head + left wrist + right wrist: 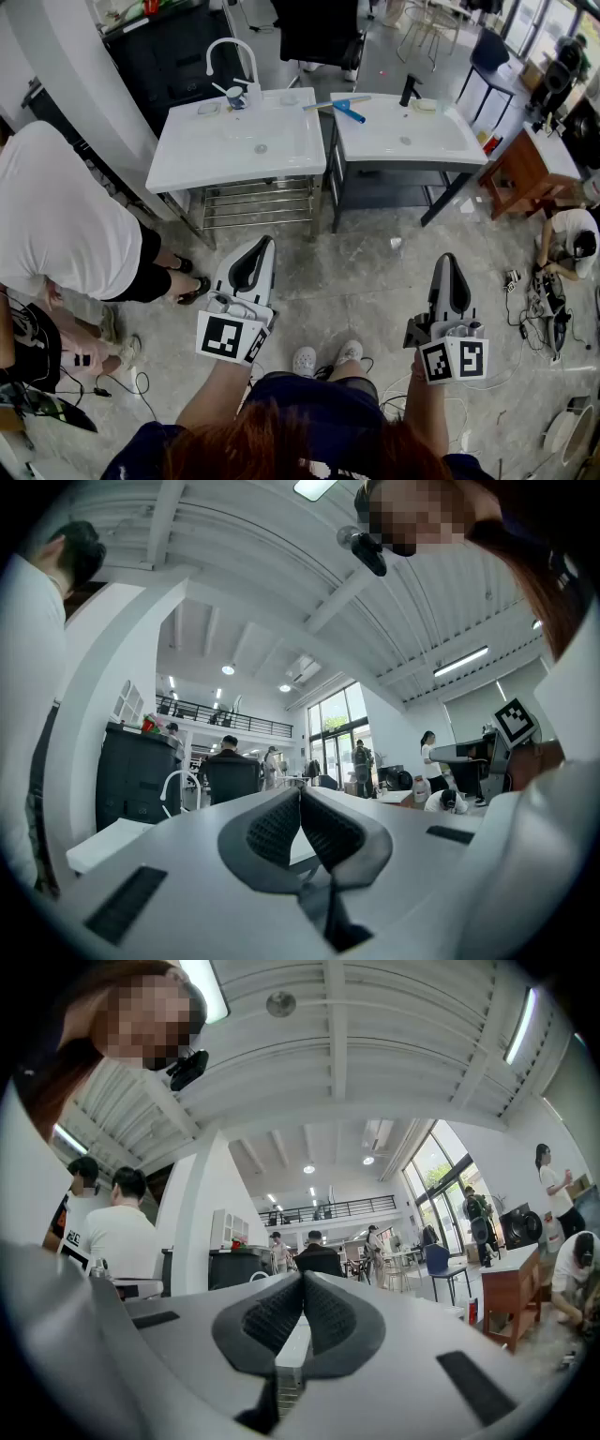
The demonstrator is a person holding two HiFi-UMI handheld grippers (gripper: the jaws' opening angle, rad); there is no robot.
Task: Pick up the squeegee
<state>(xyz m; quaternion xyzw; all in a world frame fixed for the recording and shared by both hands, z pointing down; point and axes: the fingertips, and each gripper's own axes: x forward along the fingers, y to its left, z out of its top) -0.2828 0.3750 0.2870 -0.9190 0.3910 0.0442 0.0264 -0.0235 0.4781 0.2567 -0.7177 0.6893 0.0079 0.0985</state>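
- Blue-handled squeegee lying at the far side, bridging the gap between left worktop and right worktop.
- Left hand-held gripper and right hand-held gripper both closed, empty, well apart from it.
- Likely risk: arriving with jaws closed and knocking it into the gap.

Seen from my head, the squeegee is too small for me to tell its blade from the rest; only a blue part stands out. I cannot name the little things by the white faucet. The left edge cuts off a person in a white shirt, and the right edge cuts off a crouching person.
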